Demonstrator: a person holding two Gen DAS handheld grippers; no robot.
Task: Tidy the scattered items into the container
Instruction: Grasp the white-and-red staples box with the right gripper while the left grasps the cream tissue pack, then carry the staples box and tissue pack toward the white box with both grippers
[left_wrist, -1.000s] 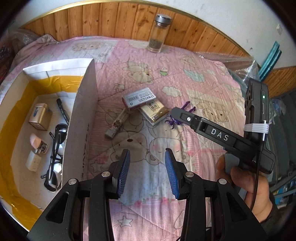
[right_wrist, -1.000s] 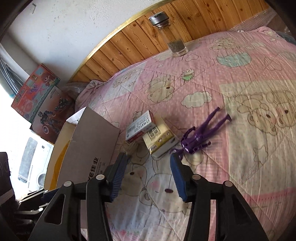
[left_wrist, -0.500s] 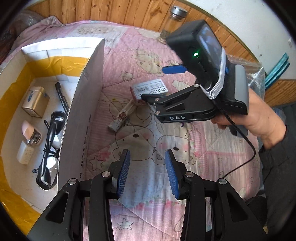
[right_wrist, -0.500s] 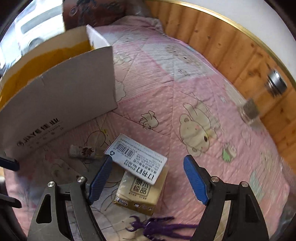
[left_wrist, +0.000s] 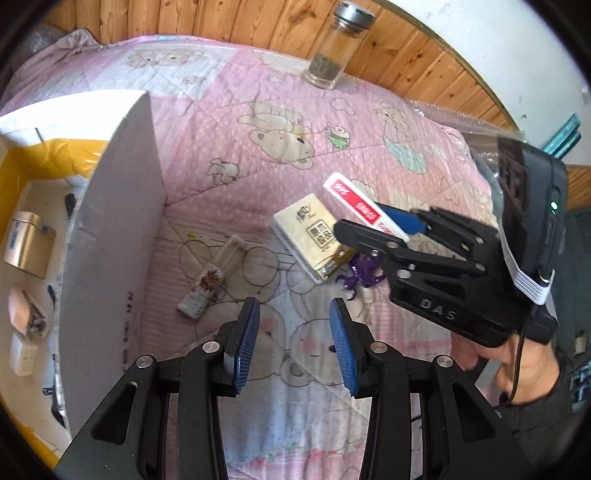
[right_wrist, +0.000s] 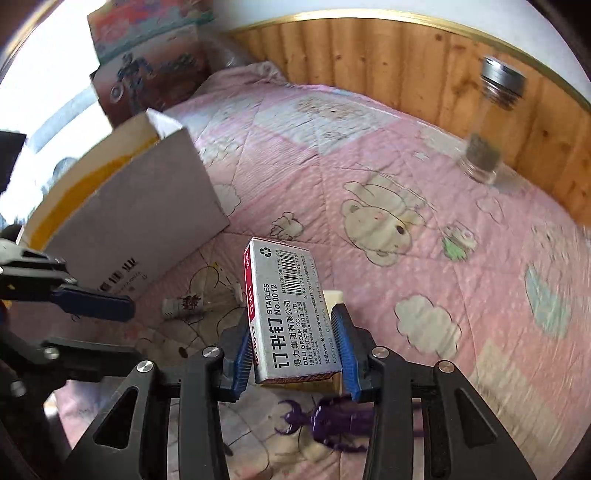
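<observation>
Cardboard container (left_wrist: 122, 236) is waiting leftward; right gripper (right_wrist: 293, 354), clamping staples box (right_wrist: 291, 310), probably needs lifting clear; left gripper (left_wrist: 293, 345) is gaping, holding nothing.

Gripping a grey staples box (right_wrist: 291, 314) between the blue pads (right_wrist: 341, 343) of the right claw (right_wrist: 291, 354), tilting it above a cream packet (right_wrist: 334, 384) and purple toy insect (right_wrist: 332, 424) on the pink bed quilt (right_wrist: 424, 258), beside the open cardboard box (right_wrist: 140, 218).
</observation>
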